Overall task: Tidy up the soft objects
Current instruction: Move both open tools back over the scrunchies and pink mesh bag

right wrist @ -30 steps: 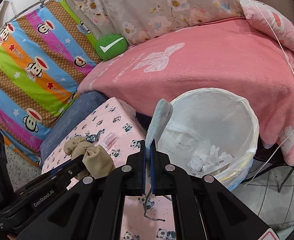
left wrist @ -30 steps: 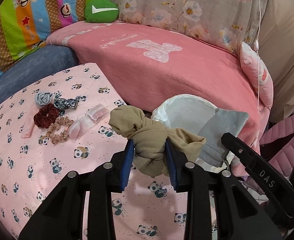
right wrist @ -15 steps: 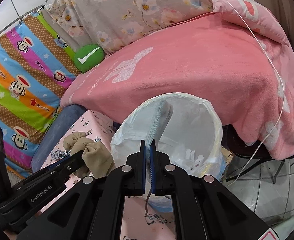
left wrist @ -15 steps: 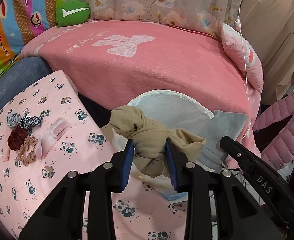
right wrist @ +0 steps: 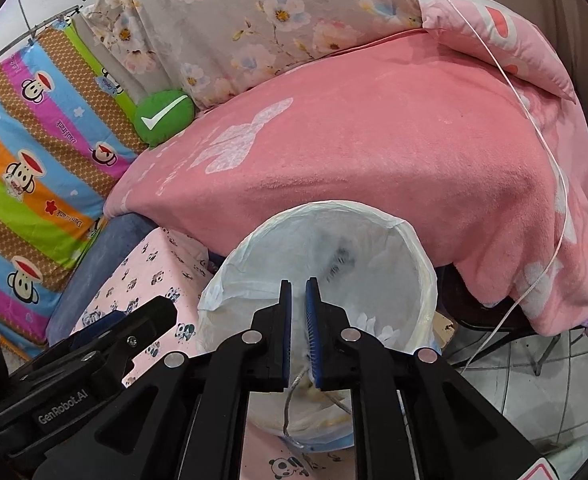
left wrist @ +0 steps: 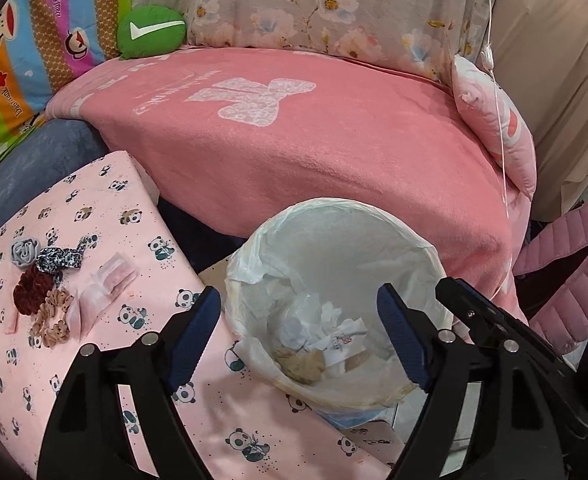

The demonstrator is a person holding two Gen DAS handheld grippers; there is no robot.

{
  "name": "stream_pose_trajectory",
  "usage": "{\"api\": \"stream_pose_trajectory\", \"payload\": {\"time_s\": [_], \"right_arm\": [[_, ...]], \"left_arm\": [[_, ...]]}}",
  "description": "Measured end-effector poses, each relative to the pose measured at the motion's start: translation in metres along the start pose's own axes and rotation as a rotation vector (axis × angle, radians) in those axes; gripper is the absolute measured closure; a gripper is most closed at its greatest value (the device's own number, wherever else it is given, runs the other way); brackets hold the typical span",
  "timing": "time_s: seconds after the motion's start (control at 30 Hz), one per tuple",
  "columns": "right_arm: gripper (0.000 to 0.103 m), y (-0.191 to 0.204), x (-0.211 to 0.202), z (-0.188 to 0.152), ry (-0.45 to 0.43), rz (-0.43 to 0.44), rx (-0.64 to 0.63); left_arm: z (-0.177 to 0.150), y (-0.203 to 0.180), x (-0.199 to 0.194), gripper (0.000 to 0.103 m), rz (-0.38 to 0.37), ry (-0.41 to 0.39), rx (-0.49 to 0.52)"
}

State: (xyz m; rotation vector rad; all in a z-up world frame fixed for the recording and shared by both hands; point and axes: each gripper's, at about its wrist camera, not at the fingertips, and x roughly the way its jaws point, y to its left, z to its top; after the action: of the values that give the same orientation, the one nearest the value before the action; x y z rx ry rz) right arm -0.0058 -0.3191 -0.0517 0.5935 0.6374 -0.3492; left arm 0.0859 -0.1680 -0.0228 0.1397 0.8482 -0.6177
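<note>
Tan knotted cloth [left wrist: 299, 364] lies at the bottom of the lined bin [left wrist: 433, 264], seen only by the left wrist camera; 1 second ago the left gripper [left wrist: 299, 328] clamped it. Its jaws are opening wide, empty. Only the right view shows the right gripper [right wrist: 298, 320], jaws opening slightly; the grey cloth it pinched is gone. Scrunchies [left wrist: 40, 292] sit near the panda cushion's [left wrist: 94, 208] left edge.

A pink blanket [left wrist: 333, 152] covers the bed — a green cushion [left wrist: 151, 31] sits by striped monkey-print bedding [right wrist: 34, 152], near a floral sheet [left wrist: 313, 4].
</note>
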Motion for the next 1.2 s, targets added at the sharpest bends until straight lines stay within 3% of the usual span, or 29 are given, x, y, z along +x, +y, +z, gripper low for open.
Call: {"api": "stream_pose_trajectory", "payload": {"time_s": [0.17, 0.43, 0.6, 1.2], "right_arm": [[0.073, 0.009, 0.002, -0.003, 0.002, 0.004, -0.017], [0.073, 0.023, 0.003, -0.016, 0.035, 0.017, -0.04], [0.067, 0.037, 0.001, -0.026, 0.045, 0.033, -0.067], [0.063, 0.1, -0.004, -0.058, 0.091, 0.092, -0.18]], "left_arm": [[-0.004, 0.017, 0.0, 0.026, 0.018, 0.009, -0.053], [-0.013, 0.033, -0.01, 0.026, 0.041, 0.001, -0.088], [-0.021, 0.044, -0.019, 0.026, 0.061, -0.009, -0.107], [-0.05, 0.11, -0.052, 0.026, 0.136, -0.026, -0.229]]}}
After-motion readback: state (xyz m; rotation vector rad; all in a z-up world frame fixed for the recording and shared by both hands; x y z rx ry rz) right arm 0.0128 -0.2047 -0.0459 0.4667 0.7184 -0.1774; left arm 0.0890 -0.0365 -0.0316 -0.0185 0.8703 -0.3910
